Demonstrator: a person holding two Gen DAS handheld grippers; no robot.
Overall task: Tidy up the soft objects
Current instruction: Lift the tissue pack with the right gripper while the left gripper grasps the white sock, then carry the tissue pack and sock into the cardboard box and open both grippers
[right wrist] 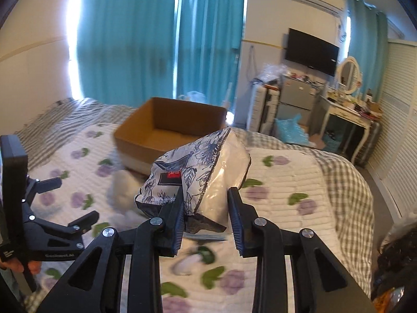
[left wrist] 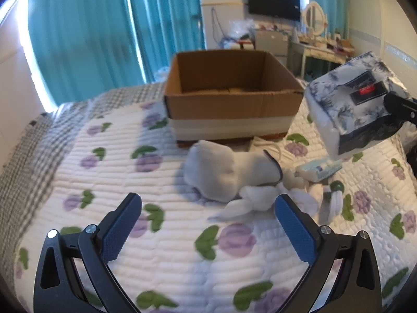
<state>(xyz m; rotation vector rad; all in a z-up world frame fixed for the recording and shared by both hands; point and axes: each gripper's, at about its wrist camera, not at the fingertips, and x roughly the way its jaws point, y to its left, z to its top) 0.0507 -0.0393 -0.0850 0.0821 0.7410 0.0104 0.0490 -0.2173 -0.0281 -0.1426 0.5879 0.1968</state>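
Left wrist view: left gripper [left wrist: 208,211] fingers spread wide, nothing between them, over the floral quilt [left wrist: 104,182]. Grey plush toy [left wrist: 229,169] lies on the bed just in front of the empty cardboard box [left wrist: 232,101]; small blue tissue pack [left wrist: 319,168] beside it. Blue-and-white tissue pack [left wrist: 349,104] is up in the air at right.

Right wrist view: right gripper [right wrist: 206,203] fingers pinch the blue-and-white tissue pack [right wrist: 198,172] by its near end, lifted above the bed, box [right wrist: 169,133] behind it.

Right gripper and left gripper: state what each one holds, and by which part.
The right gripper pinches the blue-and-white tissue pack by its near lower end, lifted off the bed. The left gripper holds nothing.
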